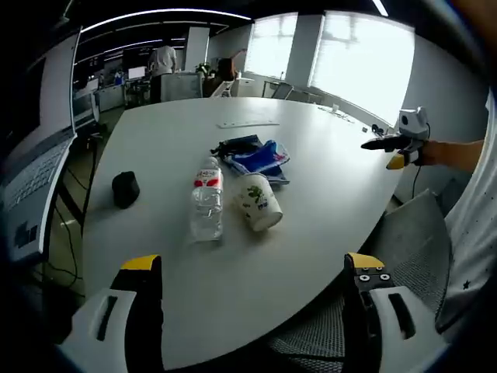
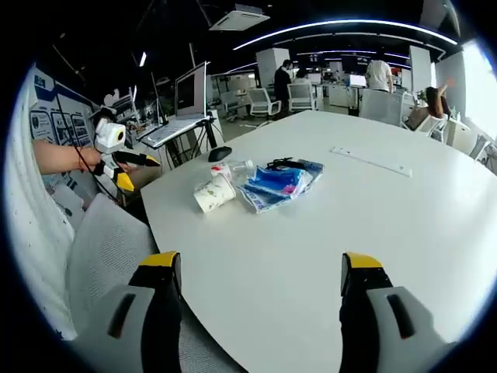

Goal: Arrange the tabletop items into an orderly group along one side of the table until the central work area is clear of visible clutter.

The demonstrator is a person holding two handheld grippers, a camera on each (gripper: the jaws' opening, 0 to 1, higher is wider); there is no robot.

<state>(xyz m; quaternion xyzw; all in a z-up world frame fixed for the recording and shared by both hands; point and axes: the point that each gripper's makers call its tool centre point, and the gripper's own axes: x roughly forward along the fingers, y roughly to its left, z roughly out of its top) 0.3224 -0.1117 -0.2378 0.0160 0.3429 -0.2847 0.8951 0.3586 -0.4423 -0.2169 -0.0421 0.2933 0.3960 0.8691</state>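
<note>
We have the clutter bunched near the middle of the white table (image 1: 311, 148), none of it at an edge yet: a clear plastic water bottle (image 1: 206, 203) lying on its side, long axis running from the near edge toward the far edge in the left gripper view, cap end away from us; touching or just beside it, a tipped paper cup (image 1: 258, 203) with a green print, mouth toward the near edge. We can't see anything inside the cup; the bottle looks close to empty, hard to tell. Behind the cup sits a crumpled blue and white packet pile (image 1: 260, 158) with something dark on top, unclear what. A black computer mouse (image 1: 125, 189) lies well apart, near the table's left edge in that view, and a flat white strip (image 1: 247, 123) lies further toward the far edge. The left gripper (image 1: 252, 268) hovers over the near edge, jaws spread wide, nothing between them, bottle and cup straight ahead and slightly left of centre. The right gripper (image 2: 260, 264) is likewise spread and empty at another edge, the cluster ahead and to its left and further off. We judge the left gripper nearer, so the bottle or cup is its likely first pick, gripped across the bottle's width. An open laptop (image 2: 180, 109) stands on a stand off the table.
</note>
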